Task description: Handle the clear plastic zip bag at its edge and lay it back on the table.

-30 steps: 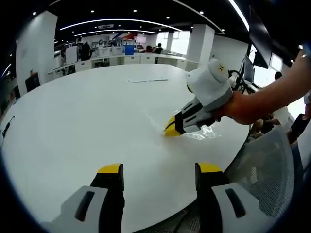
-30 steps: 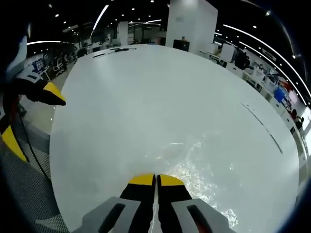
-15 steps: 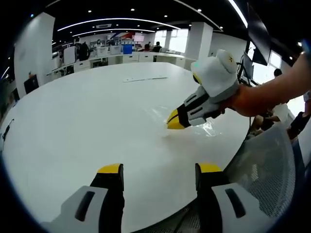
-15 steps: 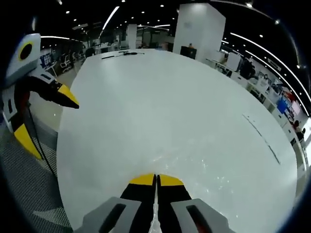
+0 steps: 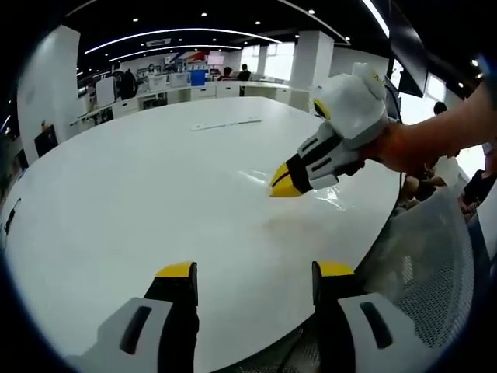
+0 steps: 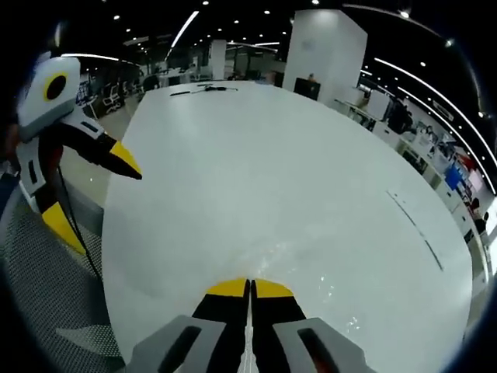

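A: Your clear zip bag point(image 5: 330, 194) is pinched at its edge in your right gripper point(image 5: 289, 183), jaws pressed together on the film, and it trails from the yellow tips toward the near rim of the white round table point(image 5: 140, 194).

B: From the right gripper view, the right gripper's point(image 6: 250, 286) tips meet flush, and the bag point(image 6: 311, 272) spreads as a glinting sheet just ahead of them and off to the right. Whether it hangs clear of the table, you can't tell.

A: Your left gripper point(image 5: 255, 273) stands with its jaws wide apart and nothing between them, well short of the bag.

B: The right gripper view catches that left gripper point(image 6: 89, 186) from the side, off the table's edge over a mesh chair back point(image 6: 54, 303).

A: The left gripper view adds your hand point(image 5: 404, 148) behind the right gripper, and a long thin strip point(image 5: 227, 123) lying far across the table.
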{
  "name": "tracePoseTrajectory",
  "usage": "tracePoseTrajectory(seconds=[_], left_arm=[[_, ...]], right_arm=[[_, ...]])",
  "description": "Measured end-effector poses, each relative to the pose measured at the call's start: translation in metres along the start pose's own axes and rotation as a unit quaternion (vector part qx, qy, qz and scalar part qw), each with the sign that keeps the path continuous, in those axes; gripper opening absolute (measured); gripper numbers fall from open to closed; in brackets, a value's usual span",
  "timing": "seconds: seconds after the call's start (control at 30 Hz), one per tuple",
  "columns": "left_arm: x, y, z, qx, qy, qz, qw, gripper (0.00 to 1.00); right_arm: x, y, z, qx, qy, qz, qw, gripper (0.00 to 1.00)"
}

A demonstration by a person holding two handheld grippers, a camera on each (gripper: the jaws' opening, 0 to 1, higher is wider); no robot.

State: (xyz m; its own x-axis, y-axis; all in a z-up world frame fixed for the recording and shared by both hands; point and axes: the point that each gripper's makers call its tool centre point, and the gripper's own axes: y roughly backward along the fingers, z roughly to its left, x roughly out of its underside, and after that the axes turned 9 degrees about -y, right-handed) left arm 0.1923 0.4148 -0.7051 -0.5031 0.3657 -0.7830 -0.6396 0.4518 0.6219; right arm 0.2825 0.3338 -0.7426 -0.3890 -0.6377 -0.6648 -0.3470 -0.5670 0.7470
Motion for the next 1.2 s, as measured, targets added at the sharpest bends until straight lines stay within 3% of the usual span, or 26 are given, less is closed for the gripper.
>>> tracePoseTrajectory(seconds=[0.53, 1.2], left_arm=[[-0.002, 0.0, 0.003, -0.005, 0.013, -0.005, 0.9999, 0.58], [-0.004, -0.002, 0.0, 0.007, -0.018, -0.006, 0.9998, 0.59]], right_arm=[[-0.003, 0.017, 0.018, -0.014, 0.041, -0.002, 0.999, 0.0], [0.001, 0.028, 0.031, -0.032, 0.075, 0.002, 0.9966, 0.0]])
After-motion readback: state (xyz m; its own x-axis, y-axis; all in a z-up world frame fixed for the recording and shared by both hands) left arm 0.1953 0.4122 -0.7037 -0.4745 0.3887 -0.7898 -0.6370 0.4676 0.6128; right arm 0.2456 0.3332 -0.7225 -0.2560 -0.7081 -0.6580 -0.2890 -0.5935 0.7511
